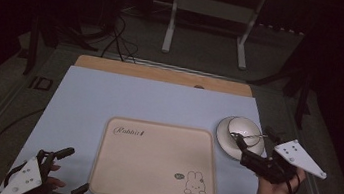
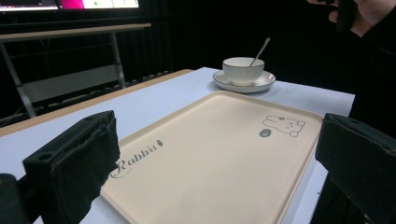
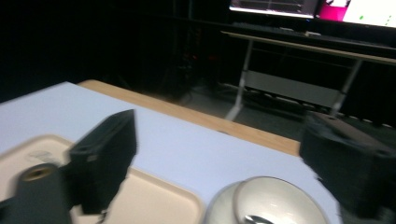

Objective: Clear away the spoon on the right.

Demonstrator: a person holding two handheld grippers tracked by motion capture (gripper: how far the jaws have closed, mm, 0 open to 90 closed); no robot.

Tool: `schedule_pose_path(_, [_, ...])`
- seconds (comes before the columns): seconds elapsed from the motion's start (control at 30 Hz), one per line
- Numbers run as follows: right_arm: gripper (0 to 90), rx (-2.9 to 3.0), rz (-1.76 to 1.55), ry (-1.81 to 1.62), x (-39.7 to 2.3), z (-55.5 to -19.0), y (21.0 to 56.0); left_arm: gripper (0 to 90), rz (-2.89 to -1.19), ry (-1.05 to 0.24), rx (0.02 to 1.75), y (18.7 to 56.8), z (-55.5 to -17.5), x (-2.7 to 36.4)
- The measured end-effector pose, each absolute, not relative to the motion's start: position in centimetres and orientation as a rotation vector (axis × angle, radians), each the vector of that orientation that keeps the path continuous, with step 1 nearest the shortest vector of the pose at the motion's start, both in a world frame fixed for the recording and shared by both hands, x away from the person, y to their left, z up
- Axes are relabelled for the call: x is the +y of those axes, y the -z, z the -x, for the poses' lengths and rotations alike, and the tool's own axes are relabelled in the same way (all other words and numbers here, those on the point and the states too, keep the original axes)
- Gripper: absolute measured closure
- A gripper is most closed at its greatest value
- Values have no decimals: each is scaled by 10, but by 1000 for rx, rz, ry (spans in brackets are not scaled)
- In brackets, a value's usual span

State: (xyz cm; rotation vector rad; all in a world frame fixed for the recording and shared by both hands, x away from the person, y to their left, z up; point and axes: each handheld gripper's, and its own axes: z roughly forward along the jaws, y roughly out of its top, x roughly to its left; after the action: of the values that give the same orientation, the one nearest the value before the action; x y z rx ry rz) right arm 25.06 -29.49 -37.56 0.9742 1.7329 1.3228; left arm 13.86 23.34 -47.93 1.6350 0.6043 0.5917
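A white cup (image 1: 241,128) with a metal spoon (image 1: 251,136) in it stands on a white saucer (image 1: 226,140) at the right of the mat. My right gripper (image 1: 254,138) hovers over the cup's near side, open, with nothing between its jaws; in its own view (image 3: 229,154) the cup (image 3: 275,200) lies just below. A beige tray (image 1: 151,160) with a rabbit drawing lies in the middle. My left gripper (image 1: 73,172) rests open at the tray's near left corner, and its view (image 2: 215,154) looks across the tray (image 2: 210,135) to the cup (image 2: 243,69).
A pale blue mat (image 1: 110,94) covers the table, with a wooden strip (image 1: 163,74) along its far edge. Beyond stands a white desk frame (image 1: 211,11) on a dark floor with cables (image 1: 117,39). The hand holding the right gripper (image 2: 366,14) appears in the left gripper view.
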Motion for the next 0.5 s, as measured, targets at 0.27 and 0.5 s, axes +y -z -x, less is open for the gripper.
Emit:
schedule_pose_path(0.27, [143, 1654, -987, -1313, -318, -267, 372, 0, -1637, -589, 605, 479, -139, 234])
schedule_pose_path(0.5, [104, 1601, -1107, -1270, -338, -281, 369, 0, -1639, -588, 603, 479, -139, 233])
